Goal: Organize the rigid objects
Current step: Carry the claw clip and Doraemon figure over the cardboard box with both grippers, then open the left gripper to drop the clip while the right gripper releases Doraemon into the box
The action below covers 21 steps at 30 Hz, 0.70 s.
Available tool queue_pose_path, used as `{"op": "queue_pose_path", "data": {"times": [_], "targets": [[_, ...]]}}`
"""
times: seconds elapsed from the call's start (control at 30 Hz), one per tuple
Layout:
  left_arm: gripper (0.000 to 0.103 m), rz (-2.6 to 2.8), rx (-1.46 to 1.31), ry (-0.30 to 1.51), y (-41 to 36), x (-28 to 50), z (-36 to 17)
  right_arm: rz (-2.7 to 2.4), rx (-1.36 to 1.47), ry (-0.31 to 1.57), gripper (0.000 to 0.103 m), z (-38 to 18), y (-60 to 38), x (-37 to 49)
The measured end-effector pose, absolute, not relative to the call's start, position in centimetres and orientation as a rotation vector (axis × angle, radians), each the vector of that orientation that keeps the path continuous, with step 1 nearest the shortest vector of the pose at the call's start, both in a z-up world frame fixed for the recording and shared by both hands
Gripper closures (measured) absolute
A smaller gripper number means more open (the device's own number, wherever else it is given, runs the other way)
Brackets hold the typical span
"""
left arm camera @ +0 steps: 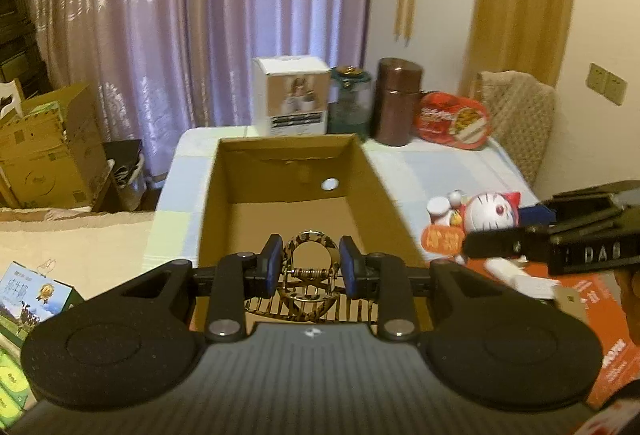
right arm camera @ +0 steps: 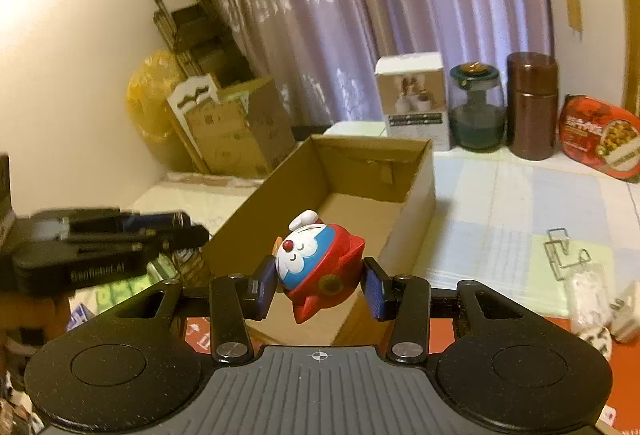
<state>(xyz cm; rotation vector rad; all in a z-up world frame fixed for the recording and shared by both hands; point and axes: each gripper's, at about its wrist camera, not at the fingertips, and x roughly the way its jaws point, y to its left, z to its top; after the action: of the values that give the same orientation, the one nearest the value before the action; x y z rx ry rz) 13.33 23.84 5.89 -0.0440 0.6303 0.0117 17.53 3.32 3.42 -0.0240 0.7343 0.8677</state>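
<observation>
The left gripper (left arm camera: 309, 267) is pinching a leopard-print hair claw (left arm camera: 310, 275), its lower teeth hidden; the right gripper (right arm camera: 320, 285) is clamping a cat figurine (right arm camera: 316, 259) above the cardboard box (right arm camera: 416, 175), motion-blurred.

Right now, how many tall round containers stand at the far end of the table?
2. A green-tinted glass jar stands next to the white box, and a brown canister stands just right of the jar, beside the red packet. More could hide behind the box.

Blurred in the left wrist view: right gripper (left arm camera: 472, 249), cut off by the right edge. Lower teeth of hair claw (left arm camera: 310, 275) hidden behind the gripper body. Print on red tin (right arm camera: 604, 139) too small to read, its right side cropped.
</observation>
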Motion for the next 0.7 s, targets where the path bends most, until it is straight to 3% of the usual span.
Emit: {"op": "queue_pose_path", "data": {"times": [0.53, 0.6, 0.7], "targets": [[0.077, 0.024, -0.081, 0.693, 26.5, 15.5, 1.0, 0.856, -0.152, 0.775, 0.061, -0.9, 7.3, 17.9], [0.068, 0.035, -0.084, 0.68, 26.5, 15.4, 1.1, 0.853, -0.154, 0.778, 0.061, -1.0, 7.4, 18.0], [0.067, 0.056, -0.094, 0.668, 26.9, 15.0, 1.6, 0.851, -0.152, 0.782, 0.061, -1.0, 7.2, 17.8]]}}
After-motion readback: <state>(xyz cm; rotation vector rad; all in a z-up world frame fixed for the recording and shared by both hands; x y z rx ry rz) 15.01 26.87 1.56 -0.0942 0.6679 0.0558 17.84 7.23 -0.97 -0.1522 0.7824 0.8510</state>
